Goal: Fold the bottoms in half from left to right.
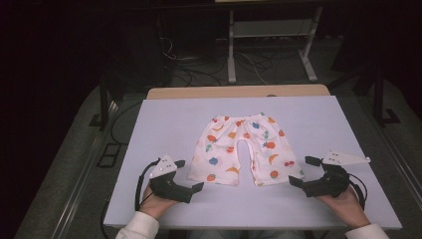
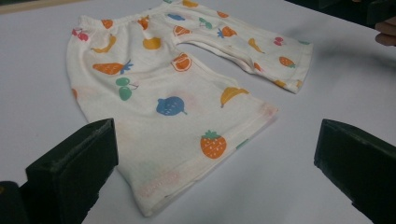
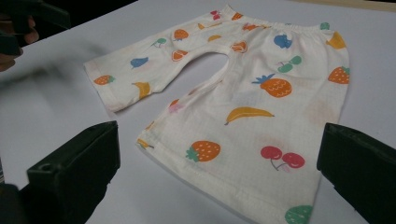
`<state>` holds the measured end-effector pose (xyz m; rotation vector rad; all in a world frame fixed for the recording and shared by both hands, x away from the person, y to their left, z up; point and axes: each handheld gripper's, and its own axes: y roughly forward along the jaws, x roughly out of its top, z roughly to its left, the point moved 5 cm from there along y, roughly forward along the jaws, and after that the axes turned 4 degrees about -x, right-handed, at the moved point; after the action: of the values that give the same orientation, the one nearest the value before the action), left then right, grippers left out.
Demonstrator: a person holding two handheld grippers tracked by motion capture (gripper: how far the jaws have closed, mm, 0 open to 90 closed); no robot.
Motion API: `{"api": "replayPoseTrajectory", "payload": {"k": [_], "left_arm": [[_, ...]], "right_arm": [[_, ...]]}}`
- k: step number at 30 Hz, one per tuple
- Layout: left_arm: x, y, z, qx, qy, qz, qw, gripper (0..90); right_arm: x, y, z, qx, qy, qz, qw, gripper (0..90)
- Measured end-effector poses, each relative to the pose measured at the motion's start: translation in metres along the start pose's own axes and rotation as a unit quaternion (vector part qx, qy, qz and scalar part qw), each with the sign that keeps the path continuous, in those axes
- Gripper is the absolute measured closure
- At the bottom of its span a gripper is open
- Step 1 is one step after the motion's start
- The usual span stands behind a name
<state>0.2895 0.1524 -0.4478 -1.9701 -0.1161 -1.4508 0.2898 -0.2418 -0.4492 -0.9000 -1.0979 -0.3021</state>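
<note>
A pair of small white shorts printed with coloured fruit lies flat on the white table, waistband at the far side and both legs pointing toward me. My left gripper rests by the hem of the left leg, jaws wide open and holding nothing. My right gripper sits by the hem of the right leg, open too. In the left gripper view the shorts lie just ahead of the open gripper. In the right gripper view the shorts lie ahead of the open gripper.
Bare white surface surrounds the shorts on all sides. A wooden strip borders the table's far edge. Beyond it stand a white desk frame and loose cables on a dark floor. The other hand shows far off, as does its counterpart.
</note>
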Motion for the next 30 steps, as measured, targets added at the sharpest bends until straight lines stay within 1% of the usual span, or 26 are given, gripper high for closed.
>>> {"api": "replayPoseTrajectory", "payload": {"k": [6, 10, 15, 22, 23, 30], "left_arm": [[0.0004, -0.0004, -0.0004, -0.001, 0.002, -0.001, 1.0000, 0.0], [0.0012, -0.0010, 0.0000, -0.001, 0.003, -0.002, 1.0000, 0.0], [0.0020, -0.0021, 0.0006, 0.001, -0.001, -0.008, 1.0000, 0.0], [0.0013, -0.0014, 0.0001, 0.000, -0.001, -0.005, 1.0000, 0.0], [0.0013, -0.0014, -0.0001, 0.000, -0.001, -0.005, 1.0000, 0.0], [0.0000, 0.0005, -0.0015, -0.002, -0.001, -0.001, 1.0000, 0.0]], "right_arm": [[0.0002, -0.0011, 0.0000, -0.002, 0.001, -0.001, 1.0000, 0.0], [0.0005, -0.0008, 0.0012, -0.001, -0.003, -0.002, 1.0000, 0.0], [0.0006, -0.0018, 0.0011, -0.003, -0.002, -0.003, 1.0000, 0.0], [0.0016, -0.0026, 0.0023, -0.005, -0.002, -0.005, 1.0000, 0.0], [0.0016, -0.0019, 0.0022, -0.008, -0.008, 0.000, 0.9999, 0.0], [0.0063, -0.0010, 0.0016, -0.009, -0.006, -0.002, 0.9999, 0.0]]}}
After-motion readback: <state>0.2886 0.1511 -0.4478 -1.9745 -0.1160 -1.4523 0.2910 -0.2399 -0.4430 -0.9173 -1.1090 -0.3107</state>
